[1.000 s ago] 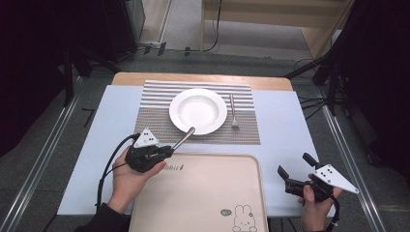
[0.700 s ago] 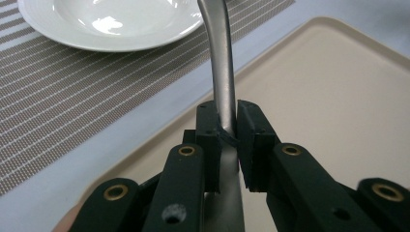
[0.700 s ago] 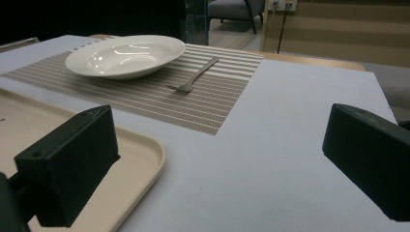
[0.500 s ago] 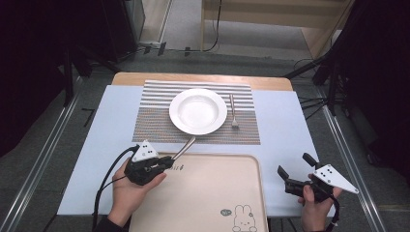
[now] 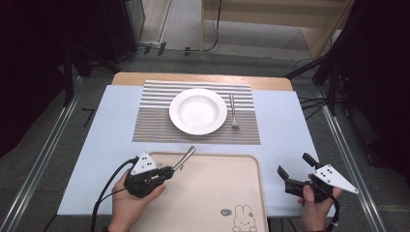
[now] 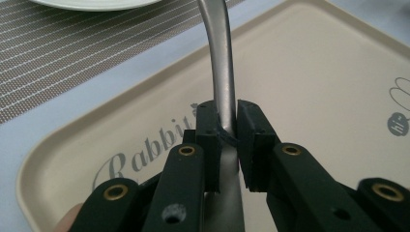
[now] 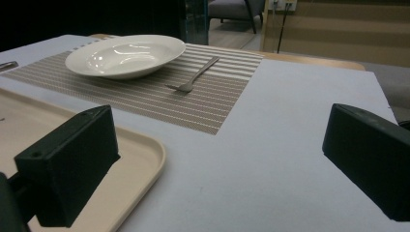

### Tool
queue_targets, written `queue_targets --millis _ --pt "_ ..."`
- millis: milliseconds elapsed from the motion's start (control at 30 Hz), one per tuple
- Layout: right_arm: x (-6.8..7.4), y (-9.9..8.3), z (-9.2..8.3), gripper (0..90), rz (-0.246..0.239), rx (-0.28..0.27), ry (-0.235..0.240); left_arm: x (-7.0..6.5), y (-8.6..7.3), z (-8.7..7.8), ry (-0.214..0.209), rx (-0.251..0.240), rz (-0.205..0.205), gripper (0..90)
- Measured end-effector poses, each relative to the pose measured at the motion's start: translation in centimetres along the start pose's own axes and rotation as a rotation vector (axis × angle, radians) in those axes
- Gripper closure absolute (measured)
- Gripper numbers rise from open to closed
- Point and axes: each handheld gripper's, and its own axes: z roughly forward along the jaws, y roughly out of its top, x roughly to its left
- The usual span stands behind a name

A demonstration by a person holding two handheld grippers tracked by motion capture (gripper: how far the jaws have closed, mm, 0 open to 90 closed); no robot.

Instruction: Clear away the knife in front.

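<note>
Left gripper (image 5: 167,170) clamped tight on a metal utensil (image 5: 184,158), held over the beige tray's (image 5: 217,193) far-left rim. Nothing else seen on tray. Right gripper (image 5: 296,169) just right of tray, jaws wide apart, nothing gripped.

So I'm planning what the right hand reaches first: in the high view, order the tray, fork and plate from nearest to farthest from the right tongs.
1. Tray, just to the left of the right tongs.
2. Fork, ahead on the striped mat's right part.
3. Plate, farther left on the mat, beside the fork.
</note>
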Motion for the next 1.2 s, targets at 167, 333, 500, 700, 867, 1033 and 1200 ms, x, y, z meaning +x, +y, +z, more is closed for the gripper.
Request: queue_targets --millis 167,333,500,700,867,1033,1200 --pt "0.0 0.0 0.0 0.0 0.003 0.001 0.001 -0.5 -0.6 0.0 0.010 0.012 0.007 79.6" --pt "0.0 0.0 0.0 0.0 0.002 0.002 0.001 -0.8 -1.4 0.2 0.006 0.018 0.003 79.6" --pt "0.0 0.0 0.0 0.0 0.006 0.001 0.000 -1.3 -1.9 0.1 0.015 0.034 0.012 79.6" --pt "0.1 -0.1 0.1 0.0 0.005 0.004 0.002 -1.8 -2.4 0.3 0.027 0.057 0.034 79.5" --pt "0.1 -0.1 0.1 0.0 0.004 0.004 0.002 -2.1 -2.7 0.4 0.041 0.078 0.047 79.5" --pt "0.0 -0.1 0.1 0.0 0.005 0.005 0.002 -2.3 -3.1 0.5 0.044 0.089 0.051 79.5" --pt "0.1 -0.1 0.1 0.0 0.003 0.006 0.002 -2.6 -3.2 0.6 0.051 0.104 0.060 79.5"
